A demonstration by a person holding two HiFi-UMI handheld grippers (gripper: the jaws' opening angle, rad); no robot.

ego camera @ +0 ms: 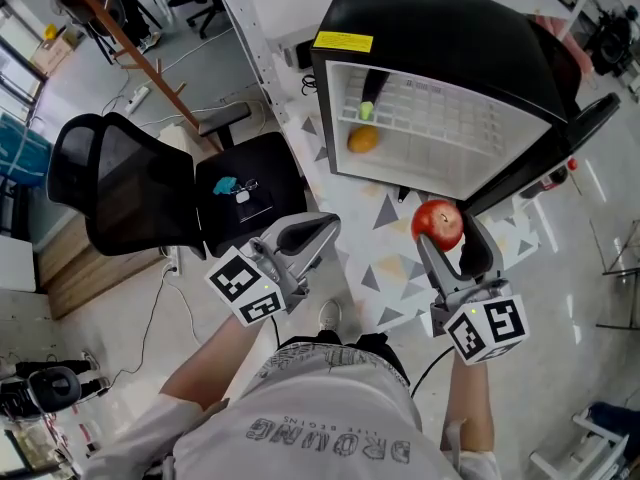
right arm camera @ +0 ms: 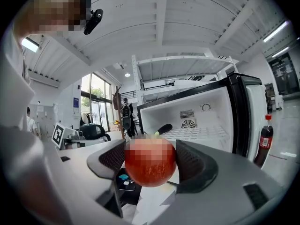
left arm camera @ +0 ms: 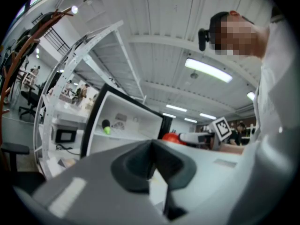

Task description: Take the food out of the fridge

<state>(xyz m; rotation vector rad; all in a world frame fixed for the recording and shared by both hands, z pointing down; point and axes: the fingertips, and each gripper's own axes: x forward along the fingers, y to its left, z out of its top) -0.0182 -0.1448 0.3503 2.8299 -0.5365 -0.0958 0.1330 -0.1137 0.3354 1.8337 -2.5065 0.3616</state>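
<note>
A small black fridge stands open, its white inside showing. On its wire shelf lie an orange and a dark item with a green tip, which also shows as a dark item in the right gripper view. My right gripper is shut on a red apple just in front of the fridge; the apple fills the gap between the jaws. My left gripper hangs lower left of the fridge, jaws together and empty.
The fridge door swings open to the right, with a cola bottle in it. A black office chair stands at left with a small blue item on its seat. The floor has a triangle pattern.
</note>
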